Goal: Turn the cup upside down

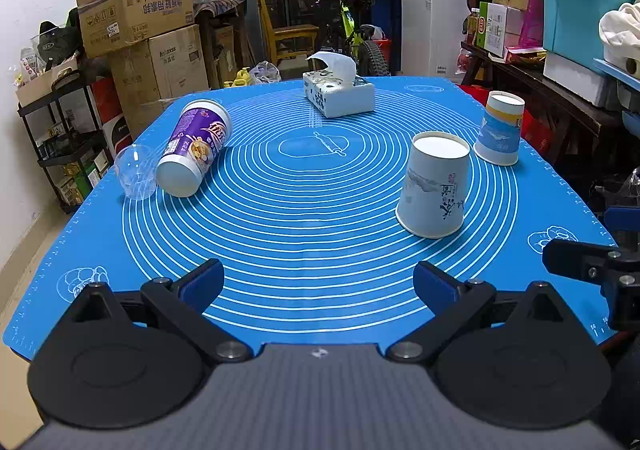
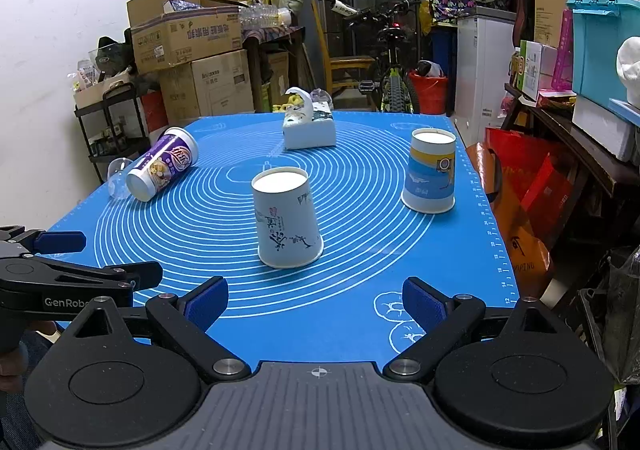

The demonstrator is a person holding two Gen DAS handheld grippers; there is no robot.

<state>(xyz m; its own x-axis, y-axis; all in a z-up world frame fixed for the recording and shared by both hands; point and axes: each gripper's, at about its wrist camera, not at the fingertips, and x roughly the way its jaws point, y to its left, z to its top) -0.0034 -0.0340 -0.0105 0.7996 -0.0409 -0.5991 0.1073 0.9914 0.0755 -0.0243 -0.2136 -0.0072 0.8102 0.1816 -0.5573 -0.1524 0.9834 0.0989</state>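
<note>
**A:** Start nearest us. What are the tools doing?

**B:** The left gripper (image 1: 318,284) has its blue-padded jaws spread wide with nothing between them, low over the near edge of the blue silicone baking mat (image 1: 304,250). The right gripper (image 2: 316,304) is the same: jaws apart, empty, hovering over the mat's near edge.

**A:** And the cups?

**B:** Closest is the white paper cup with ink-style black and red print (image 2: 286,216), near the mat's middle, already mouth-down with its base up. Beyond it, toward the right edge, the blue-and-yellow banded paper cup (image 2: 432,172) is also inverted. On the far left, the tall purple-and-white printed cup (image 1: 196,148) lies on its side, touching a clear plastic cup (image 1: 134,170) that also lies tipped at the mat's edge. At the far end sits the white patterned tissue box (image 1: 340,96).

**A:** So which still needs flipping?

**B:** I'd judge the purple one, or the clear one; neither is upside down.

**A:** How would it handle?

**B:** Likely light and thin-walled, so a hard squeeze could dent it, and being round it may roll when nudged. I'd take it across the mid-body, jaws square to its long axis, gripping gently. The clear cup looks slicker and flimsier.
</note>
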